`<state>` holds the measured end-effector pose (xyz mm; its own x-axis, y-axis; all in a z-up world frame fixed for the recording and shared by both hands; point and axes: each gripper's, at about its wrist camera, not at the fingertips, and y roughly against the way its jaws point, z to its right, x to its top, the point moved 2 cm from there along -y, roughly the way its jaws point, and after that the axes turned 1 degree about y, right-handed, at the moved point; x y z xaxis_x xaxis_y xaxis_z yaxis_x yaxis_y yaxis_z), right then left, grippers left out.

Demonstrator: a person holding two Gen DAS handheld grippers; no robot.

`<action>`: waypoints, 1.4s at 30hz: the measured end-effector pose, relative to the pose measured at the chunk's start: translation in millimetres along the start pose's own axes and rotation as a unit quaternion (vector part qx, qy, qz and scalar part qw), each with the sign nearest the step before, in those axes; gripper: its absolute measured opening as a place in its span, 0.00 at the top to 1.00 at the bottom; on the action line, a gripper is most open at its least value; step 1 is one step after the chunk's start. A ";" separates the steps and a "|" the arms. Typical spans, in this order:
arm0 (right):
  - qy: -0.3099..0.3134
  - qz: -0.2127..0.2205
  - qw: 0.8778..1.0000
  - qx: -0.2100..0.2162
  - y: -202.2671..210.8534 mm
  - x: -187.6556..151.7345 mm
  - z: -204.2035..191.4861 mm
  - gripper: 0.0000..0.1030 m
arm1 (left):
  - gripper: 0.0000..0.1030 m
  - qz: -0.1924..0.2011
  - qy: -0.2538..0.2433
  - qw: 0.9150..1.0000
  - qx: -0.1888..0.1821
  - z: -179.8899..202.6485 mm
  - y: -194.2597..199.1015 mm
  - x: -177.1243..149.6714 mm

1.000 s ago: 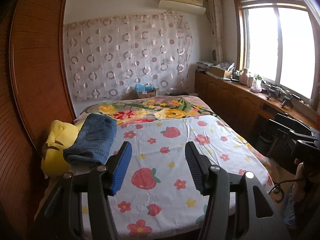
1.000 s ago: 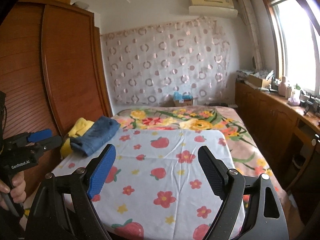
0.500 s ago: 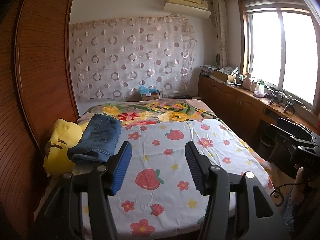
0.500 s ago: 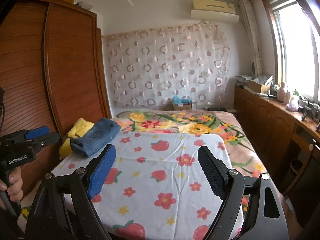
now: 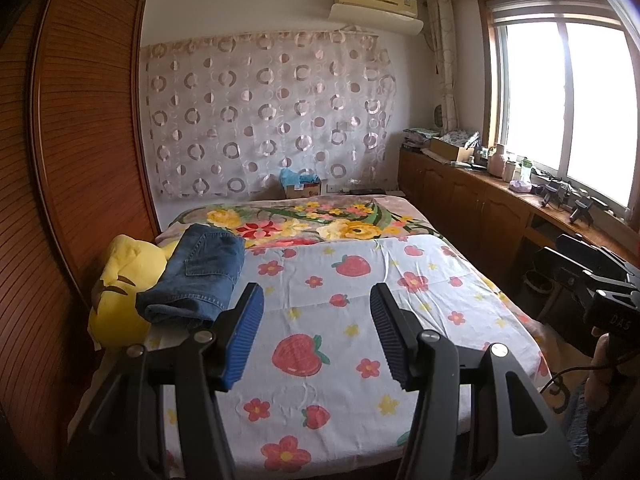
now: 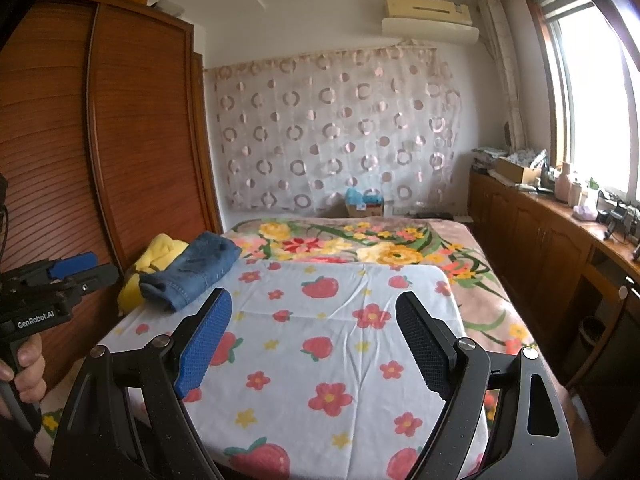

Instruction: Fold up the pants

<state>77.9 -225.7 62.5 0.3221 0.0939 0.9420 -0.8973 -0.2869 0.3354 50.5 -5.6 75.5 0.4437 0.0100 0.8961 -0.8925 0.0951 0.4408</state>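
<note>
I am holding my left gripper (image 5: 316,332) partly open over the near edge of the strawberry sheet (image 5: 360,320), with nothing between its fingers. I am holding my right gripper (image 6: 312,344) wider apart, also gripping nothing.

One pair of folded jeans (image 5: 200,276) is lying at the left of the frame, resting partly on one yellow plush toy (image 5: 124,280) and partly on the sheet. Both grippers are hanging apart from the jeans.

The left wrist view is showing the right gripper's black body at the right edge, with part of my hand below it. The right wrist view is instead showing the left gripper (image 6: 76,270) from the side at the left edge, with my left hand (image 6: 24,364) wrapping its handle. The right wrist view is also showing two wardrobe door panels (image 6: 140,128); the left wrist view is showing one.

Count: one bed, one floral blanket (image 5: 320,220), one air conditioner (image 5: 376,4), one dotted curtain (image 5: 264,112), one cardboard box (image 5: 304,188).
</note>
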 end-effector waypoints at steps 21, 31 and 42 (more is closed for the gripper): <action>0.000 0.000 1.000 -0.001 -0.6 -1.4 -0.7 0.17 | 0.47 -0.001 0.001 1.000 -0.001 -1.0 -2.0 -2.7; 0.001 0.000 1.000 -0.001 -0.4 0.0 -0.9 0.17 | 0.47 -0.001 0.000 1.000 0.000 -1.0 -2.1 -2.7; 0.000 -0.001 1.000 -0.001 -0.3 0.4 -0.4 0.17 | 0.47 -0.001 0.000 1.000 0.000 -1.0 -2.0 -3.6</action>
<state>78.2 -225.1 62.7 0.3242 0.0951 0.9412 -0.8971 -0.2849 0.3378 50.8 -4.9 71.4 0.4463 0.0096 0.8948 -0.8912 0.0949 0.4435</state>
